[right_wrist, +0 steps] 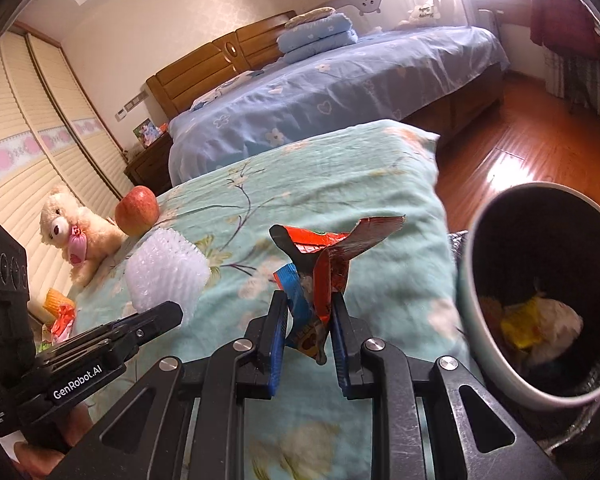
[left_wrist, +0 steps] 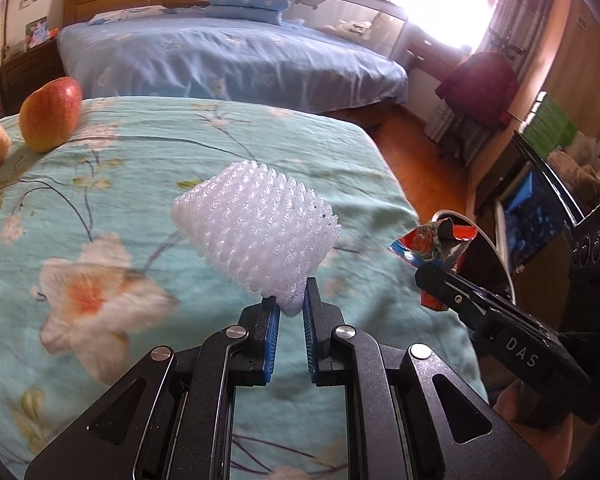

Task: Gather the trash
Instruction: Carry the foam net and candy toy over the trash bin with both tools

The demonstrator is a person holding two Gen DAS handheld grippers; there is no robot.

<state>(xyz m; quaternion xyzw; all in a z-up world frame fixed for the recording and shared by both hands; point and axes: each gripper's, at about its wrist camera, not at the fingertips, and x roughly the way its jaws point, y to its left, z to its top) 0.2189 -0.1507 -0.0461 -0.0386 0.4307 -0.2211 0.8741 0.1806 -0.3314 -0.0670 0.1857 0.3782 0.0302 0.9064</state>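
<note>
Here, both grippers were held above a teal floral bedspread with a piece of trash in each. The left gripper was clamped on the lower corner of a white foam fruit net, which stood up and tilted away from the blue finger pads; the net hung clear of the bedspread. The right gripper was closed on a crumpled red and blue snack wrapper, whose torn flaps spread upward above the fingertips. In the right wrist view, a round waste bin with a pale rim stood just beside the bed at the right, and yellow and white scraps lay on its dark bottom. The wrapper was near the bin's rim but not over its mouth. On the far side of the bedspread rested a red apple, and beside it a cream teddy bear. Further back stood a second bed with a blue cover and a stack of folded blue bedding.
</note>
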